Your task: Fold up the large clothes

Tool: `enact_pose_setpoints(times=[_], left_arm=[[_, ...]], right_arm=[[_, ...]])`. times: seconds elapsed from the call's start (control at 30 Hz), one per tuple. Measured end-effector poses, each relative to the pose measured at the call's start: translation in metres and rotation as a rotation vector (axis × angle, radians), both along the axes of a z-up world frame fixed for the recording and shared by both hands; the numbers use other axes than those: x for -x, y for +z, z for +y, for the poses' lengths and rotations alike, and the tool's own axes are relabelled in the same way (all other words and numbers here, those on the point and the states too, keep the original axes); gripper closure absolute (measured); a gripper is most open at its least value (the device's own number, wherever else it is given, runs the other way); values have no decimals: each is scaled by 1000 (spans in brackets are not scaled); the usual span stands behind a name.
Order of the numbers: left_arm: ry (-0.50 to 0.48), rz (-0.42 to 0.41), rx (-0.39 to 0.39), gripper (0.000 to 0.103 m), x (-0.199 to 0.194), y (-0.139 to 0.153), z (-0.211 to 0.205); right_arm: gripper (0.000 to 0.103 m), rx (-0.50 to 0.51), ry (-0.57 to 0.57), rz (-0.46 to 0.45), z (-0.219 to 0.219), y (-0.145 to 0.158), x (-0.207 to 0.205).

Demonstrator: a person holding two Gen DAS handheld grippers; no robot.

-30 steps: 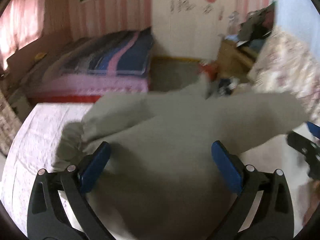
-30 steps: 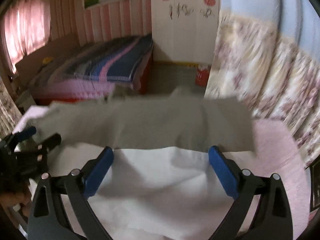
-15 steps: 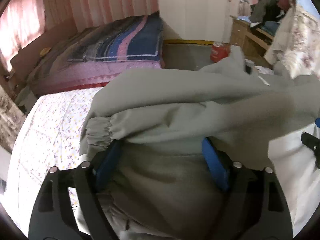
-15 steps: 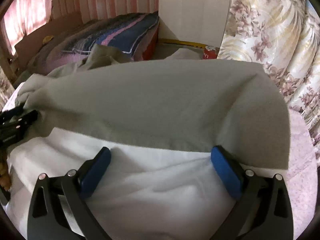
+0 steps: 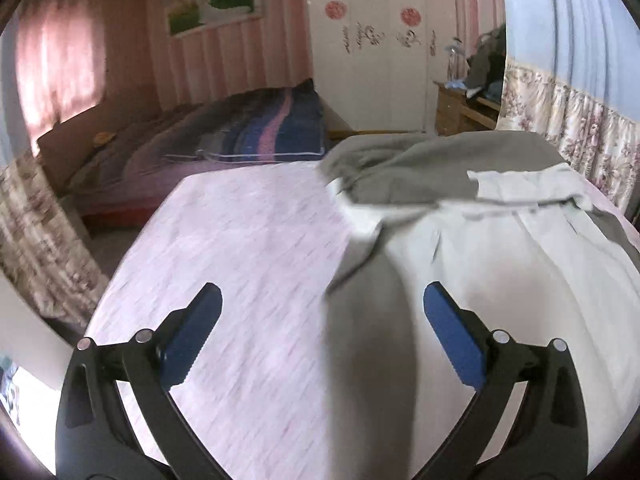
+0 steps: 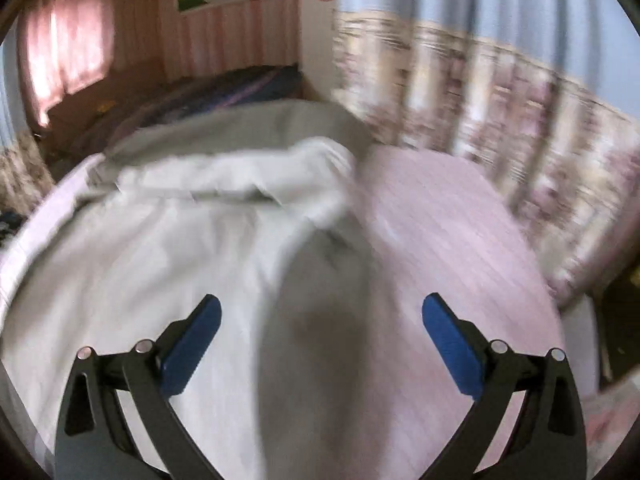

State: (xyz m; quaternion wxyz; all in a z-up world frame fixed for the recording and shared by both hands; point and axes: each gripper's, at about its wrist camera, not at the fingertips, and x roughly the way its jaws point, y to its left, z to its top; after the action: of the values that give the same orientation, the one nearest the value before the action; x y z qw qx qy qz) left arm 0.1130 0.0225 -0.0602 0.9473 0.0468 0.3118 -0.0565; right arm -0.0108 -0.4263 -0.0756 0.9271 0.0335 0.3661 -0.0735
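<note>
A large grey garment with a white lining lies spread on the pink bed sheet (image 5: pixel 248 248). In the left wrist view its white inside (image 5: pixel 500 264) fills the right half, with grey cloth (image 5: pixel 420 160) bunched at the far end. My left gripper (image 5: pixel 322 332) hovers over the garment's left edge. Its jaws are opening, and a grey fold (image 5: pixel 368 344) lies below them, unpressed. In the blurred right wrist view my right gripper (image 6: pixel 320 336) stands open over the garment's right edge (image 6: pixel 320 320), with the white lining (image 6: pixel 140 260) to its left.
Bare pink sheet (image 6: pixel 460 240) lies to the right of the garment. A second bed with a striped blanket (image 5: pixel 260 136) stands beyond. A white wardrobe (image 5: pixel 380 60), a cluttered wooden desk (image 5: pixel 464 112) and a floral curtain (image 5: pixel 580 148) line the far and right sides.
Both grippers have swung outward and back from the garment. The grey cloth that hung raised before them now lies down on the bed. Neither gripper shows in the other's view any more.
</note>
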Motion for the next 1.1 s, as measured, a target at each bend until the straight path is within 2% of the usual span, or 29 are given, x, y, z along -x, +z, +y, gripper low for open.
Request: enact_pose_setpoints(times=[0.17, 0.27, 0.3, 0.4, 0.47, 0.53, 0.6, 0.73, 0.83, 0.9, 1.0, 1.1], left_arm=[[39, 19, 36, 3, 87, -10, 39], [50, 70, 113, 3, 133, -24, 48], [52, 93, 167, 3, 148, -31, 49], [69, 108, 233, 3, 189, -44, 44], [64, 101, 219, 3, 206, -47, 38], [56, 100, 166, 3, 220, -51, 34], [62, 88, 120, 3, 228, -53, 34], [46, 115, 151, 3, 232, -58, 34], [31, 126, 130, 3, 230, -63, 27], [13, 135, 102, 3, 224, -67, 20], [-37, 174, 112, 3, 211, -72, 4], [-71, 198, 104, 3, 202, -78, -16]], right_arm=[[3, -152, -102, -2, -19, -17, 76], [3, -158, -102, -16, -3, -22, 118], [3, -154, -97, -22, 3, -23, 129], [3, -95, -90, -62, 21, -22, 170], [3, -53, -86, -90, 31, -20, 193], [3, -65, -78, -80, 33, -24, 209], [3, -77, -108, -66, 30, -29, 217], [3, -174, -122, -71, 23, -38, 214], [3, -120, -104, -43, 27, -44, 198], [4, -132, -88, -21, 26, -50, 188], [4, -166, -74, 0, 23, -56, 169], [11, -155, -35, 23, 28, -57, 151]])
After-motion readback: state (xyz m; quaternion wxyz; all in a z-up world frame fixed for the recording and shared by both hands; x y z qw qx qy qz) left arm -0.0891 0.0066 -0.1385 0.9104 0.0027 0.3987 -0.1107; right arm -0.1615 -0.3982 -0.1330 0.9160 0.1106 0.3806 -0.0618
